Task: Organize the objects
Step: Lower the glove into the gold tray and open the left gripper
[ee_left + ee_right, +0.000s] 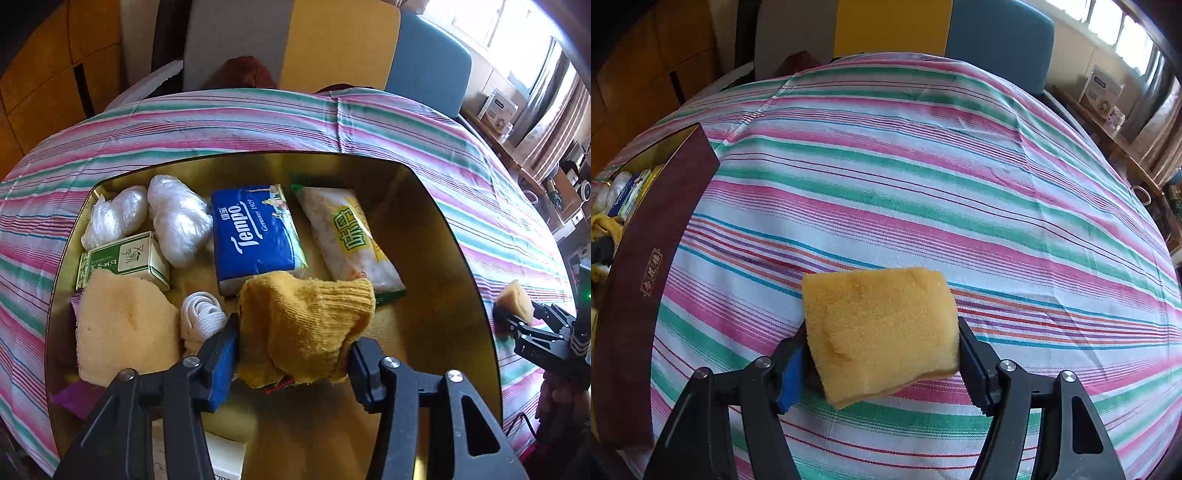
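Over the gold-lined box (458, 236) on the striped desk (923, 184), I am lowering a mustard-yellow knitted cloth (306, 328) with my left hand-held gripper (291, 354). Its jaws are standing partly spread with the cloth bunched between them; the left blue pad is against the fabric, and I cannot tell whether the right one is pressing or merely touching. I judge this to be the release, so I am aiming to let the cloth drop onto the bare strip of floor in front of the blue Tempo tissue pack (258, 236), not onto the white cord bundle (201, 317) just beside my left finger or the pale sponge (125, 325) at the near left.

To do it well, I am thinking of opening fully before I pull up, since knit can snag on a pad and ride back out. A straight lift should spare the snack packet (347, 240) beyond, whose near end the cloth is overlapping.

Farther in, the green carton (122, 258) and two clear plastic bundles (147, 218) are filling the far left corner, so nothing more fits there.

Outside the box, well to its right, my right hand-held gripper (882, 354) is pinching a folded yellow sponge (879, 328) by its sides, above the striped cloth. I am planning to keep it clear of the maroon wall (646, 258) until the left is out, then bring it in over the rim.
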Demonstrator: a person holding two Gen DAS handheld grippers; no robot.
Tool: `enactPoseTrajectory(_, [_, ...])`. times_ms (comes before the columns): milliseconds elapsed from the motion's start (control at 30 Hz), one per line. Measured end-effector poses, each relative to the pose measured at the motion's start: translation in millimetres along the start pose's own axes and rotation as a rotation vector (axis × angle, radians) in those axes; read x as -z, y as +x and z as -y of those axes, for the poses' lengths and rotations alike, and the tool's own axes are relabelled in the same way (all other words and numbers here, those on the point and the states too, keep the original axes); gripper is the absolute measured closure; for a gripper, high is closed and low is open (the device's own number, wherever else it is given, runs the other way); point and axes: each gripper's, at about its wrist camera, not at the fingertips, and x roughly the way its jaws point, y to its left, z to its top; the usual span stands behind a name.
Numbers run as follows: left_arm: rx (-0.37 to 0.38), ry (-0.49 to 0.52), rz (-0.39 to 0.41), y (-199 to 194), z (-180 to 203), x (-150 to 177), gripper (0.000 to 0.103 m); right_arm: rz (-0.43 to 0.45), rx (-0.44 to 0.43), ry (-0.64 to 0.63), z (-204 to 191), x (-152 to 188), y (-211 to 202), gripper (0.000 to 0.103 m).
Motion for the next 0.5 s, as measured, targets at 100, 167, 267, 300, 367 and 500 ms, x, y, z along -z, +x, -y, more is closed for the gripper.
enactPoseTrajectory(100, [0.023, 0.001, 0.014, -9.2, -0.5, 2.3, 0.039, 0.000, -0.001, 0.001, -0.3, -0.5, 0.6, 0.032])
enactPoseTrajectory(167, [0.022, 0.015, 0.038, -16.3, 1.3, 3.5, 0.035, 0.000, -0.002, 0.003, -0.8, -0.5, 0.9, 0.032])
enactPoseTrajectory(267, [0.004, 0.030, 0.070, -29.2, 2.6, 5.7, 0.032, 0.002, -0.001, 0.005, -2.3, -1.9, 2.0, 0.032])
enactPoseTrajectory(300, [0.001, 0.030, 0.076, -32.8, 2.0, 6.3, 0.032, 0.001, 0.000, 0.005, -2.6, -1.9, 2.2, 0.032])
enactPoseTrajectory(367, [-0.014, 0.035, 0.094, -41.2, 1.2, 8.1, 0.032, 0.002, 0.001, 0.004, -4.2, -2.0, 2.2, 0.032])
enactPoseTrajectory(500, [-0.024, 0.029, 0.133, -64.2, -6.0, 20.5, 0.032, 0.006, 0.007, -0.001, -4.4, -1.7, 1.6, 0.033])
